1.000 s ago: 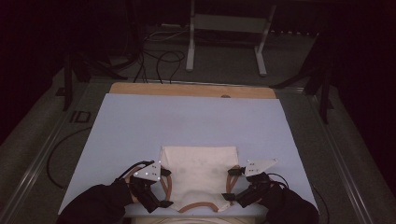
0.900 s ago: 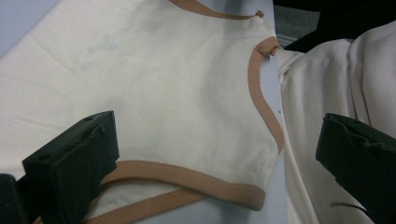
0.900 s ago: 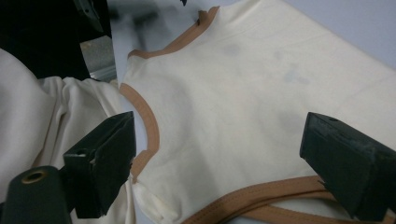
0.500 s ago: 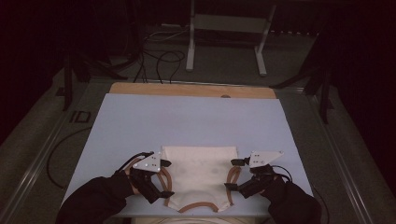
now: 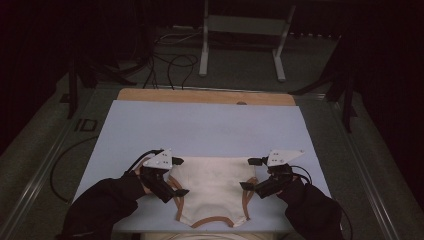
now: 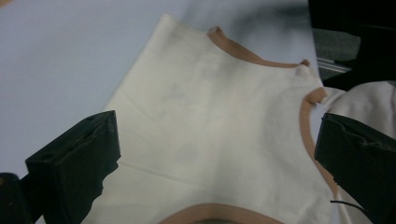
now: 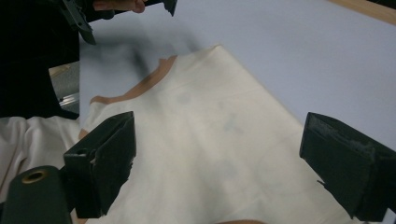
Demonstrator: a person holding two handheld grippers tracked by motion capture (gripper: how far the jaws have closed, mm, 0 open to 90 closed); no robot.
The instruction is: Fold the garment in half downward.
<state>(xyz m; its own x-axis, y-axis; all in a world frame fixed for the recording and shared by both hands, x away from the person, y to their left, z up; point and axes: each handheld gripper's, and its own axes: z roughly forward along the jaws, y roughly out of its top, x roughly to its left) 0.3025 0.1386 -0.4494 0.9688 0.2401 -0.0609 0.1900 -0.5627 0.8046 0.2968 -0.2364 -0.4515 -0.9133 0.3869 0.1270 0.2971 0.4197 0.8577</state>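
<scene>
Your cream garment [image 5: 212, 187] lies flat on the blue surface [image 5: 200, 125] at its near edge, long axis running away from you, squarely between your left tongs [image 5: 172, 187] and right tongs [image 5: 249, 186], both gaping and empty, each equally near its own brown-trimmed side edge.

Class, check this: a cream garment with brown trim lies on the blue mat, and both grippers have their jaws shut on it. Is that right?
Not quite. The garment does lie on the blue mat, but both gripper views show the jaws of the left gripper and right gripper wide open over the cloth, gripping nothing.
</scene>
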